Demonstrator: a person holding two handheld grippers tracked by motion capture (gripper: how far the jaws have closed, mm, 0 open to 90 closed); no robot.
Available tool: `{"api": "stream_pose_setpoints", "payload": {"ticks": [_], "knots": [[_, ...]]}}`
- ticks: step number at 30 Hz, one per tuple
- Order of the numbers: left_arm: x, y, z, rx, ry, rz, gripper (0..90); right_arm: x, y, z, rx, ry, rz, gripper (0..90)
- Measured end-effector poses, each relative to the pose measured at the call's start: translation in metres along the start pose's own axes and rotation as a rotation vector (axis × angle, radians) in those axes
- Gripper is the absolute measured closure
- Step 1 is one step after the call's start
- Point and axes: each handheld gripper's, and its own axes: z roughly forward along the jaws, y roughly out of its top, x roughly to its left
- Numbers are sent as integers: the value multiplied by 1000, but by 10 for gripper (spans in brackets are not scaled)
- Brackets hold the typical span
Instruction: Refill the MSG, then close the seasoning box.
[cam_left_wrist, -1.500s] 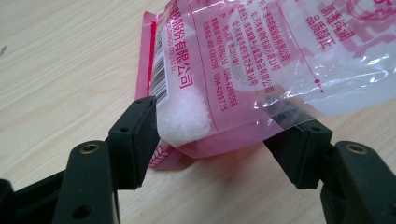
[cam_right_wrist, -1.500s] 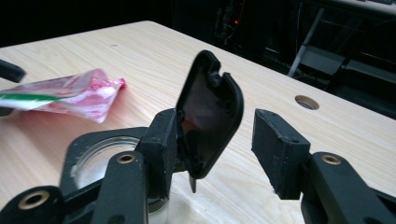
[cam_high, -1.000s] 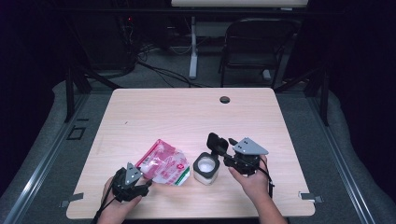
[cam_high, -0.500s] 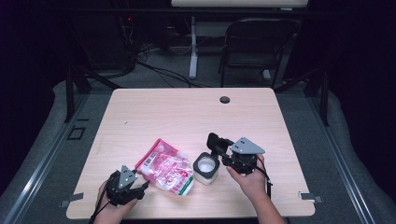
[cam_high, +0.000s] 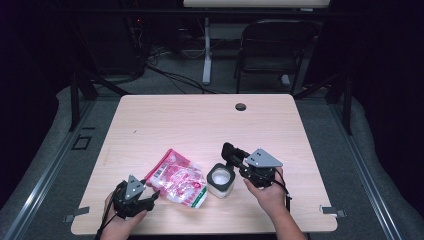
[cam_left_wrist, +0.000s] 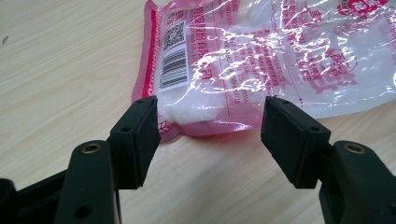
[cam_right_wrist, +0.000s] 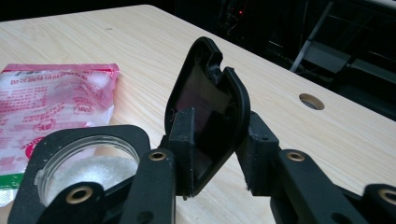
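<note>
Since earlier frame: left gripper (cam_high: 150, 199) pulled back off pink bag (cam_high: 177, 178), jaws wide & empty; right gripper (cam_right_wrist: 212, 140) jaws just been closing, now pinching black flip lid (cam_right_wrist: 208, 112) of jar (cam_high: 220, 180) mid-bench; next: shut lid.

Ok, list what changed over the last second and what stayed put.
The left gripper backed off the pink bag, its jaws open short of the corner. The right gripper has just been closing around the jar's flip lid. Jar and bag stayed put.
</note>
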Motion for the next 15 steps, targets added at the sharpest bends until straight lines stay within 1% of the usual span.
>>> {"api": "stream_pose_setpoints", "payload": {"ticks": [4,7,9,12,15], "knots": [[0,1,0,-6,-3,-2,371,0,0,0,-5,1,0,698],[1,2,-1,-14,4,-2,371,1,0,-1,1,-4,-18,702],[2,3,-1,-23,1,-11,371,2,1,-2,1,-10,-32,701],[2,5,-2,-27,3,-13,371,3,1,-3,2,-15,-48,703],[3,4,-2,-25,2,-7,371,5,1,-5,4,-24,-69,708]]}}
